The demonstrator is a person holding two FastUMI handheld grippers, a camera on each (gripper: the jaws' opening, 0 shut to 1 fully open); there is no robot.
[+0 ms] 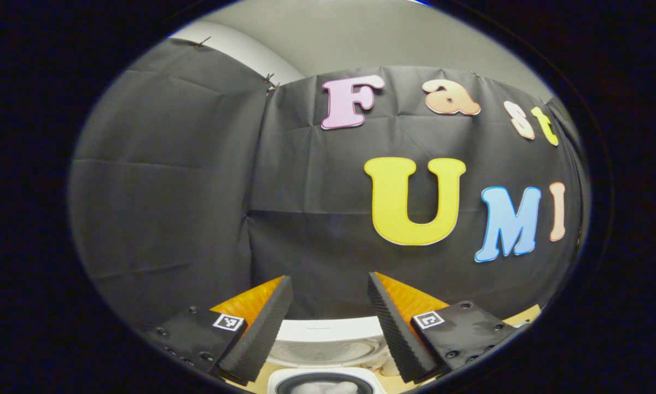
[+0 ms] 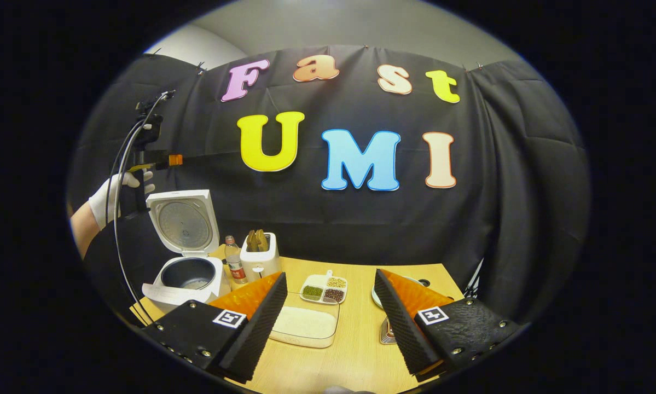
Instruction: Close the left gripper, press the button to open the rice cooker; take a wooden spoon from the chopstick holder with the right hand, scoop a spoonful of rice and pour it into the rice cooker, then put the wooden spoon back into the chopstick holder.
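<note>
Wooden table (image 2: 360, 328) against black cloth wall (image 2: 497, 180)

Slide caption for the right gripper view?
Right gripper open above rice tray; rice cooker open, spoons in holder.

left tongs (image 1: 328, 323) – spread, empty | right tongs (image 2: 330, 317) – spread, empty

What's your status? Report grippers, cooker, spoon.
Both grippers open, nothing held: left gripper above the rice cooker, right gripper over the rice tray. Cooker lid up. Wooden spoons in the holder. Nothing in the way.
</note>
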